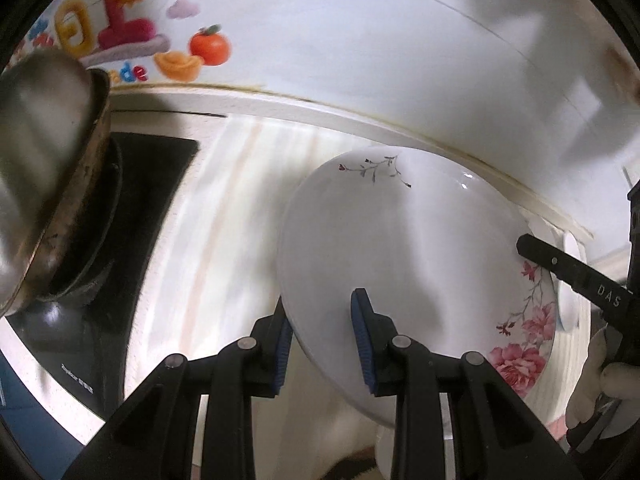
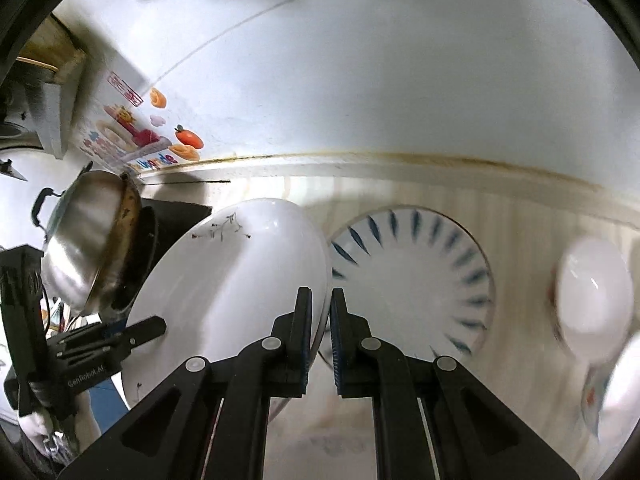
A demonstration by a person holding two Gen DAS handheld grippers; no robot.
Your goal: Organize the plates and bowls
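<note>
A white plate with pink flowers (image 1: 416, 248) is held tilted above the counter by both grippers. My left gripper (image 1: 324, 320) is shut on its near rim. My right gripper (image 2: 321, 312) is shut on the opposite rim of the same plate (image 2: 240, 280), and its finger shows in the left wrist view (image 1: 560, 268). A white plate with blue streaks (image 2: 416, 276) lies flat on the counter just right of the held plate. White bowls (image 2: 592, 300) stand at the far right, blurred.
A steel wok (image 1: 44, 152) sits on a black stove (image 1: 152, 184) at the left; it also shows in the right wrist view (image 2: 88, 240). A white wall with a colourful sticker (image 1: 132, 28) runs behind the light striped counter (image 1: 224, 200).
</note>
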